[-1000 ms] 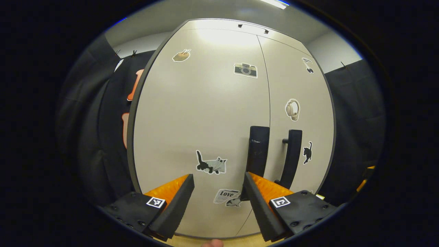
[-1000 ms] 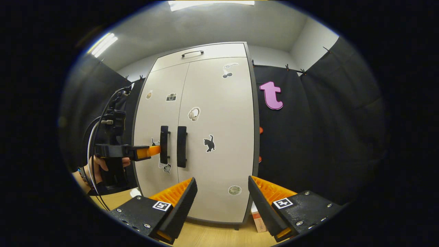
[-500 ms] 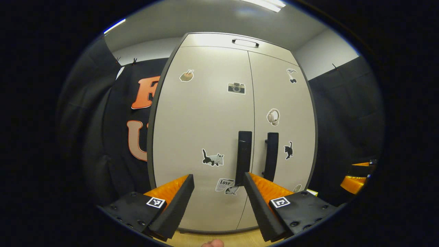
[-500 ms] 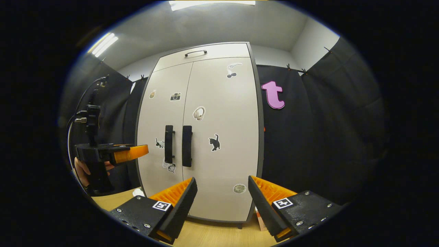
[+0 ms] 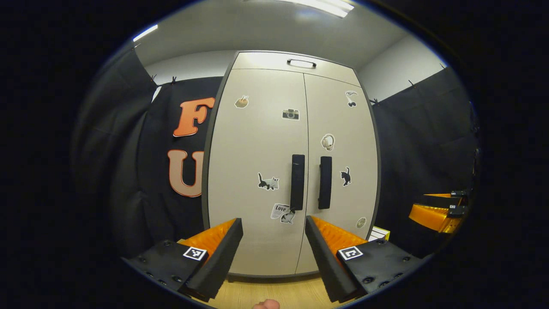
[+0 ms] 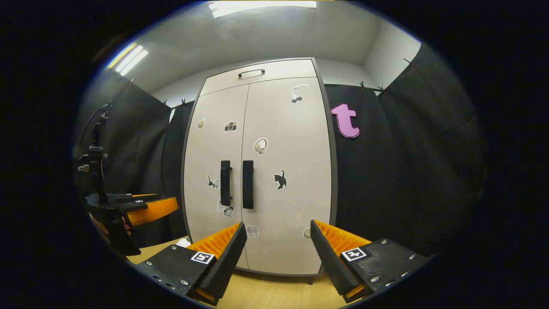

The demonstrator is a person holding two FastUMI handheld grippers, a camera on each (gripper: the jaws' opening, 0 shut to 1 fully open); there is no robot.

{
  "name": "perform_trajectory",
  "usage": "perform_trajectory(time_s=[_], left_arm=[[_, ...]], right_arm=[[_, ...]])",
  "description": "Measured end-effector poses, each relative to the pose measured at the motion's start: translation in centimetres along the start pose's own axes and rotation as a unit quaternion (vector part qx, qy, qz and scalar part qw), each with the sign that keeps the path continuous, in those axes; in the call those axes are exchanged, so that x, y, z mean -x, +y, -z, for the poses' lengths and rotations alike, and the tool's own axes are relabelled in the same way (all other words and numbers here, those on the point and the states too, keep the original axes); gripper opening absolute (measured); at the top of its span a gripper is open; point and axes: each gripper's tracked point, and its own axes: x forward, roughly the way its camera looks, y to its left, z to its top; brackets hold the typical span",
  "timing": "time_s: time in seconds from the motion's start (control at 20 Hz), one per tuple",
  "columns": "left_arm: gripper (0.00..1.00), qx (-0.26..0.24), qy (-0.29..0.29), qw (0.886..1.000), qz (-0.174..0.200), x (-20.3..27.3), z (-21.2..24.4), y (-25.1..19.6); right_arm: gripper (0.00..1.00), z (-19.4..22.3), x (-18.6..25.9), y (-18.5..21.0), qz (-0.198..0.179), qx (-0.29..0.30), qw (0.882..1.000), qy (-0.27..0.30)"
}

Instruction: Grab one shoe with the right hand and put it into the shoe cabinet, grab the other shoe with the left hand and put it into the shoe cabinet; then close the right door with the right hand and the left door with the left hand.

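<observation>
Both shoe cabinet (image 5: 291, 171) doors look shut now, and the left gripper (image 5: 273, 244) has backed off the left door handle (image 5: 297, 182), fingers spread and empty, same as the right gripper (image 6: 278, 249), so I'd say it's done.

In the left gripper view we face the shoe cabinet (image 5: 291, 171) head-on from a short way back, low near the floor (image 5: 274, 292). In the right gripper view we face it likewise, apparently slightly farther right. Both views share the shut doors and handles.
</observation>
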Motion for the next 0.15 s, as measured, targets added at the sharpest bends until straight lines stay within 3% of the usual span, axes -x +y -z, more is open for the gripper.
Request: perform_trajectory(time_s=[0.15], left_arm=[[0.96,0.008,0.005,1.0,-0.011,0.73,0.41,0.94]], right_arm=[[0.92,-0.08,0.41,0.43,-0.006,-0.008,1.0,0.0]])
